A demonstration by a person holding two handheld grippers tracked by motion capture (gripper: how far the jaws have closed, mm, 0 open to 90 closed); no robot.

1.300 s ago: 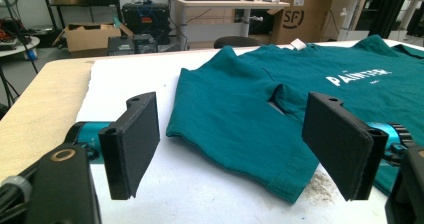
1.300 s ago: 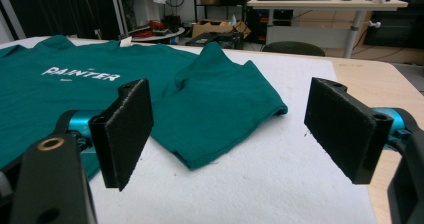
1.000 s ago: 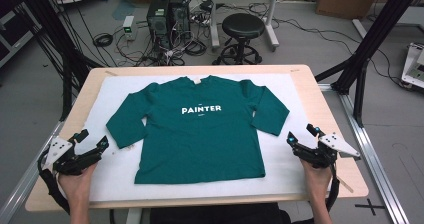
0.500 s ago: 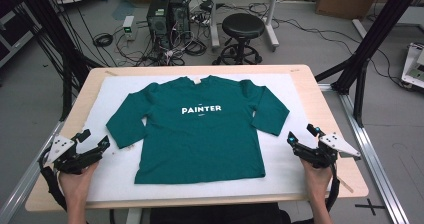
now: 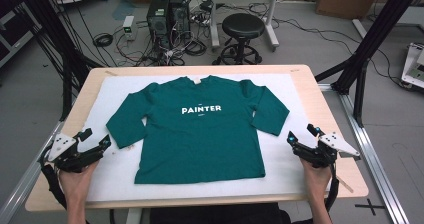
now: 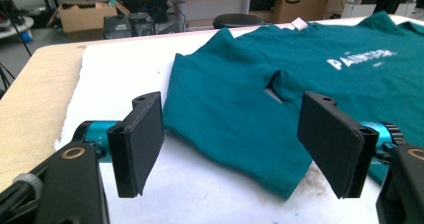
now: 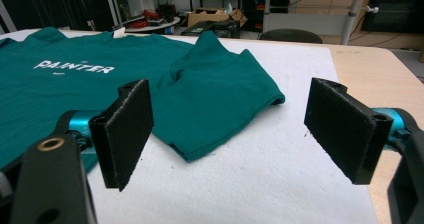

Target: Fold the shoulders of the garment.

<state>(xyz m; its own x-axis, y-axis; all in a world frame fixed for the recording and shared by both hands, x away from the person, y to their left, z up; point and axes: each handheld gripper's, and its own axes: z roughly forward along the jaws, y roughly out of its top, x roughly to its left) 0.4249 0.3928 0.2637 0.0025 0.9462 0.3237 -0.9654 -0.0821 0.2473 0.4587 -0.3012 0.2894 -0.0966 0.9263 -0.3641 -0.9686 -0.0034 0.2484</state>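
Note:
A dark green long-sleeved shirt (image 5: 200,129) with the white word PAINTER lies flat, front up, on a white sheet (image 5: 120,86) over the table. My left gripper (image 5: 96,138) rests open near the front left, just outside the shirt's left sleeve cuff (image 6: 280,169). That gripper (image 6: 235,144) has its jaws wide apart with nothing between them. My right gripper (image 5: 303,136) stands open at the front right, close to the right sleeve cuff (image 7: 210,134). Its own view shows that gripper (image 7: 225,129) empty, jaws spread.
The wooden table (image 5: 327,114) has bare edges around the white sheet. On the floor beyond the table's far edge are a black stool (image 5: 243,26), computer towers (image 5: 165,14) and tangled cables. Black frame struts (image 5: 372,39) rise at both sides.

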